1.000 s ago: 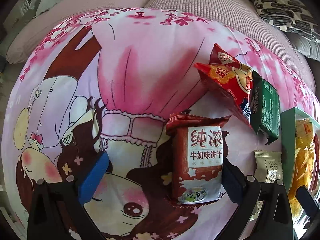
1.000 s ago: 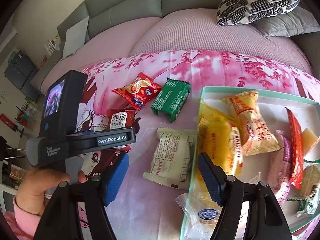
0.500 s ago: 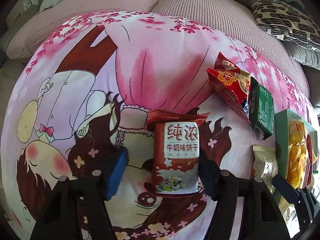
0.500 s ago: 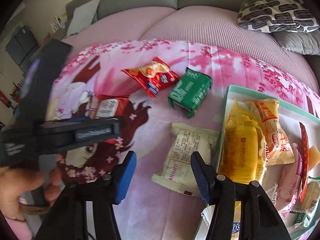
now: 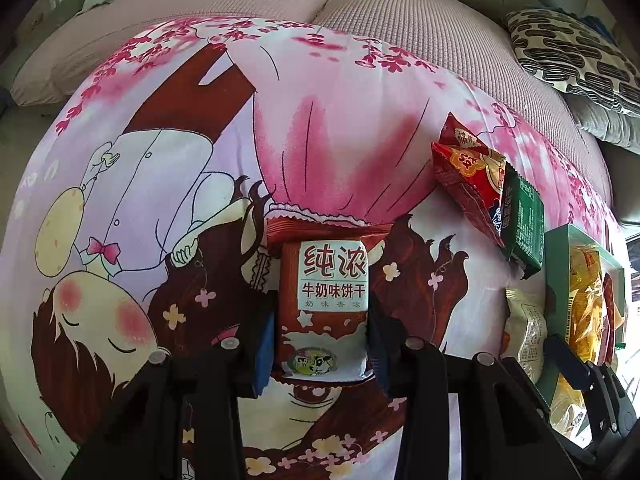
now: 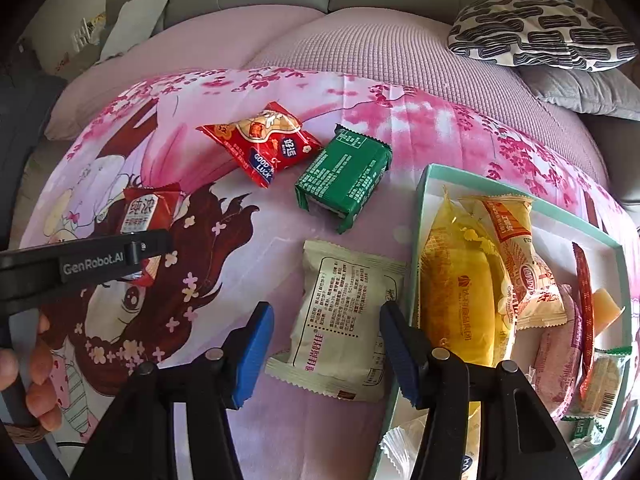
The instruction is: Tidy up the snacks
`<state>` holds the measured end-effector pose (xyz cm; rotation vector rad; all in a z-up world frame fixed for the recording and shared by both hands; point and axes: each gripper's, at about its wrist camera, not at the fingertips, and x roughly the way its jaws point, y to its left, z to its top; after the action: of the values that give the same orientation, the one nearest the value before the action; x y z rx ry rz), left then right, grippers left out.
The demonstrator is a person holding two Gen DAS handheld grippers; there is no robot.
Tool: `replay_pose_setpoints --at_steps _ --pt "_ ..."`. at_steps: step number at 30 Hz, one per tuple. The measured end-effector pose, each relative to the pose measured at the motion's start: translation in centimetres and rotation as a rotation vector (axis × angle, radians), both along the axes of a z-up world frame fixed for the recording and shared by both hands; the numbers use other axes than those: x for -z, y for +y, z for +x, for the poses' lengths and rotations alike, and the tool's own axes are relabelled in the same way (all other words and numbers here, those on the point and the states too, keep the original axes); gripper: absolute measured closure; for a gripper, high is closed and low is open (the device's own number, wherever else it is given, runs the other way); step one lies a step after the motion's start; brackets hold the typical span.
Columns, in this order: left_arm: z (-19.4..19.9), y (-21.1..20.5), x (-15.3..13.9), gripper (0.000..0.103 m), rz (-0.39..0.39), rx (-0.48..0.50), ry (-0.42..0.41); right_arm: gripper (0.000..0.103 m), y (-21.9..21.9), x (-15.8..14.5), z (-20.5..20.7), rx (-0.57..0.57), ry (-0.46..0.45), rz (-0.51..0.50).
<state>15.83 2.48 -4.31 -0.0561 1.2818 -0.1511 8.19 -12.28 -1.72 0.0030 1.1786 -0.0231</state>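
1. The left gripper [image 5: 322, 344] has just been closing; its pads now press the brown milk-biscuit packet [image 5: 326, 304] on the printed blanket [image 5: 340, 140].
2. The right gripper [image 6: 326, 344] stands partly open around the cream packet [image 6: 346, 316], pads apart from it, just beside the green-rimmed tray [image 6: 422, 200].

The left hand-held gripper [image 5: 322, 346] has just been closing its blue pads [image 5: 264, 352] against both sides of a brown milk biscuit packet [image 5: 324, 304] lying on a pink cartoon-print blanket [image 5: 200, 160]; to the right lie a red snack packet [image 5: 468, 176], a green packet [image 5: 522, 224], a cream packet [image 5: 526, 332]; a green-rimmed box [image 5: 556, 264] holds yellow snacks.
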Motion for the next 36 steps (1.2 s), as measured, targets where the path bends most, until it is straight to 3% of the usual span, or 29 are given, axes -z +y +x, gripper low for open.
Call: replay_pose_setpoints --at_steps 12,18,36 --pt "0.0 0.0 0.0 0.061 0.002 -0.002 0.002 0.045 1.3 -0.6 -0.5 -0.061 -0.018 0.156" --pt "0.0 -0.2 0.0 0.061 0.006 -0.003 0.003 0.045 0.3 -0.2 -0.4 0.014 -0.004 0.086" --pt "0.1 -0.8 0.5 0.061 0.039 0.005 -0.004 0.046 1.4 1.8 0.5 -0.004 0.036 0.057"
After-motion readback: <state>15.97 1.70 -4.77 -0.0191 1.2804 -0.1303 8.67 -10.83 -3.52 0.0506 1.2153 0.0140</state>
